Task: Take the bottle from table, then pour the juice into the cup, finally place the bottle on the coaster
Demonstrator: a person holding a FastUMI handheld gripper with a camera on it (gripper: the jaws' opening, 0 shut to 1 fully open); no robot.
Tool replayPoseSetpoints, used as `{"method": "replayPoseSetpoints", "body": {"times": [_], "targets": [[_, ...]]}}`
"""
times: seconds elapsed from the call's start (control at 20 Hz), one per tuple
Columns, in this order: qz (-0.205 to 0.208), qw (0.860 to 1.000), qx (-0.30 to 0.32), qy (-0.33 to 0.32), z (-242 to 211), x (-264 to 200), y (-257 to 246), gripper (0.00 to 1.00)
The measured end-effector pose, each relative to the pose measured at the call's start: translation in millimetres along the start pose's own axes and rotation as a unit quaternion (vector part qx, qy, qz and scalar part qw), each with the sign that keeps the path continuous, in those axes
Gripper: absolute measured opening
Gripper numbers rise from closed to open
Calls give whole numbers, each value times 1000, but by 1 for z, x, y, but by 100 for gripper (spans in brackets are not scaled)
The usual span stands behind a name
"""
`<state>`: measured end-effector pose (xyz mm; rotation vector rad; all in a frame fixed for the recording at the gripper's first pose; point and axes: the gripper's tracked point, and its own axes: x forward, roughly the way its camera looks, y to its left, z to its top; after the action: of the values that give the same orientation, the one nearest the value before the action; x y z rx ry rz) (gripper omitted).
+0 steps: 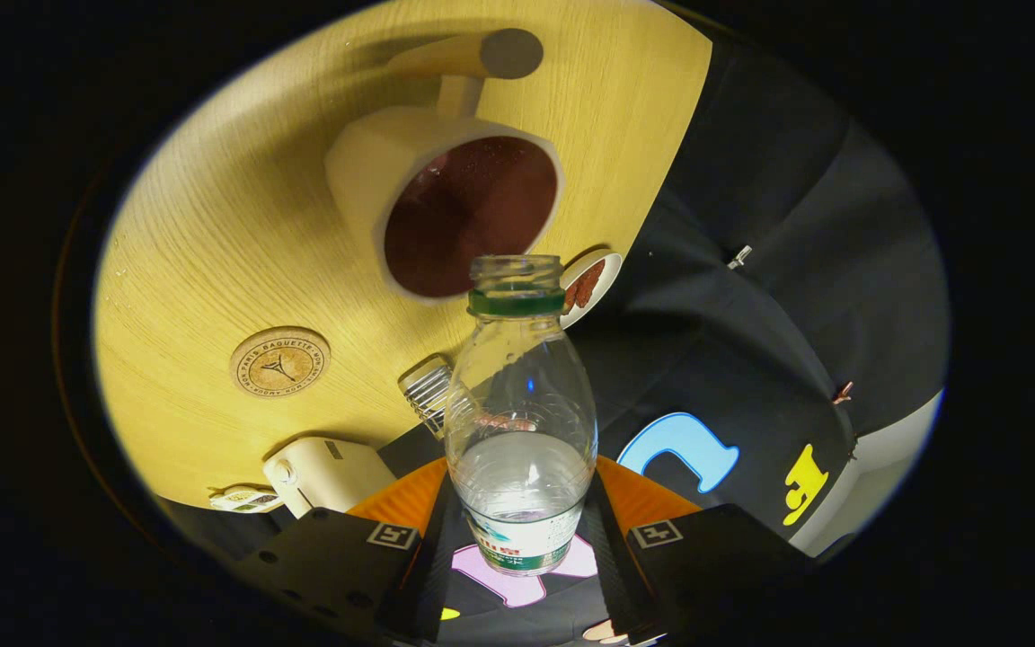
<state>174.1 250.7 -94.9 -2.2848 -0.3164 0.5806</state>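
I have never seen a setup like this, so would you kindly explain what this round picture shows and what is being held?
The picture comes from a wide-angle camera riding on a hand-held gripper that a person carries; no robot arm is involved. The camera looks forward along the two fingers, and the view is tilted. Both fingers press on a clear bottle, which has a green neck ring, no cap, and a little clear liquid inside. Just beyond its mouth, on a wooden table, stands a pale cup with a handle, holding dark red liquid. Nearer the fingers lies a round coaster. A cream box, a ribbed clear object and a small dish also sit near the table's edge.
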Motion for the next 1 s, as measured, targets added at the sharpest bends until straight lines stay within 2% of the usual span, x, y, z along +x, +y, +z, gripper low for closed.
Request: {"method": "replayPoseSetpoints", "body": {"times": [1.0], "targets": [[-8, 1000, -10, 8, -2, -4, -2, 71]]}}
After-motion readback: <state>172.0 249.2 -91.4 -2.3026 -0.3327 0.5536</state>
